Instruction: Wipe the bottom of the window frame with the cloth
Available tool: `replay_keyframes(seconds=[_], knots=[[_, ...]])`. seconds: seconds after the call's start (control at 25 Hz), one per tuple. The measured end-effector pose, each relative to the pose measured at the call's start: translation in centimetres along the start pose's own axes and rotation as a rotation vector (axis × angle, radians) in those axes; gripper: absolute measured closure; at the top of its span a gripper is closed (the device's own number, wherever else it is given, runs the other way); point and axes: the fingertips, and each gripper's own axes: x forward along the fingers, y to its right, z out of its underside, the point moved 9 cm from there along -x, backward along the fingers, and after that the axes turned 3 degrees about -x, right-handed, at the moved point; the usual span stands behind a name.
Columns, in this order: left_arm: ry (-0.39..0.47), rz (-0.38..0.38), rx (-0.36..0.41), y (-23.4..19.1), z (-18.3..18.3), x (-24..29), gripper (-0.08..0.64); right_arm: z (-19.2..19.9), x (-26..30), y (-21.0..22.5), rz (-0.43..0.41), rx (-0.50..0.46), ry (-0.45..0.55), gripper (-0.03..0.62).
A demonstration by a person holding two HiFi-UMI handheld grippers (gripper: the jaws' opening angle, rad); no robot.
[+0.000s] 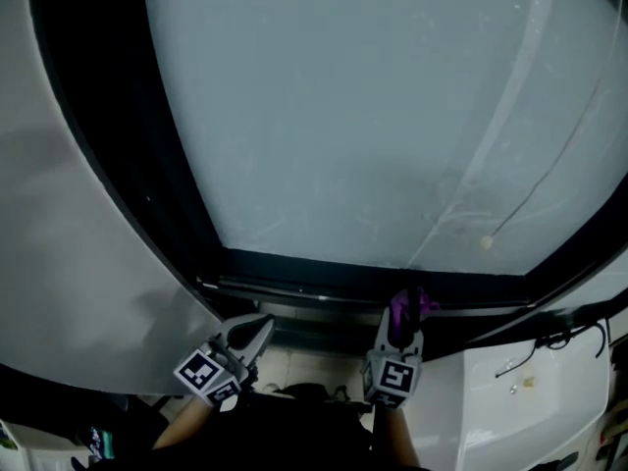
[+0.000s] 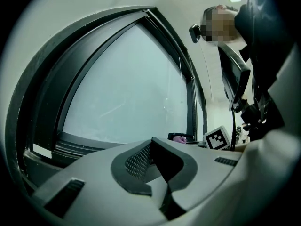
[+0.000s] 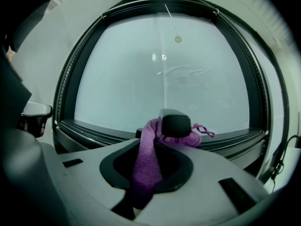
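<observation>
The right hand-held gripper (image 3: pixel 175 125) pinches a knitted purple cloth (image 3: pixel 145 161), whose loose strip drapes back between the jaws. Its tips are near the dark, ridged bottom rail of the window frame (image 3: pixel 94 132), under pale frosted glass (image 3: pixel 164 79). The left hand-held gripper (image 2: pixel 151 145) has its mesh-textured jaws pressed together, holding nothing.

At the bottom of the window frame (image 1: pixel 324 275), cloth (image 3: pixel 146 160) in right gripper (image 1: pixel 405 314), left gripper (image 1: pixel 257 332) to its left, lower
</observation>
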Motion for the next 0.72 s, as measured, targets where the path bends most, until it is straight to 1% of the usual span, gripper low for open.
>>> replay_keyframes(seconds=[0.12, 0.24, 0.32, 0.36, 0.48, 0.64, 0.72], knots=[[0.004, 0.013, 0.000, -0.8, -0.2, -0.3, 0.560, -0.1, 0.1, -1.3, 0.004, 0.014, 0.004, 0.526], [0.003, 0.025, -0.005, -1.4, -0.3, -0.2, 0.560, -0.5, 0.5, -3.0, -0.010, -0.012, -0.012, 0.528], [0.005, 0.043, 0.000, -1.6, -0.5, 0.1, 0.560, -1.0, 1.0, -3.6, -0.003, -0.027, -0.026, 0.528], [0.007, 0.052, 0.003, -1.6, -0.5, 0.1, 0.560, -1.2, 1.3, -3.6, 0.002, -0.016, -0.032, 0.528], [0.012, 0.060, 0.003, -1.7, -0.7, 0.1, 0.560, -1.9, 1.9, -3.2, 0.002, 0.060, -0.035, 0.528], [0.023, 0.040, 0.000, -2.4, -0.9, -0.4, 0.560, -3.3, 2.3, -3.1, -0.003, 0.122, -0.011, 0.528], [0.030, 0.026, 0.002, -2.6, -0.9, -0.5, 0.560, -3.9, 2.7, -3.0, 0.011, 0.155, -0.031, 0.528]])
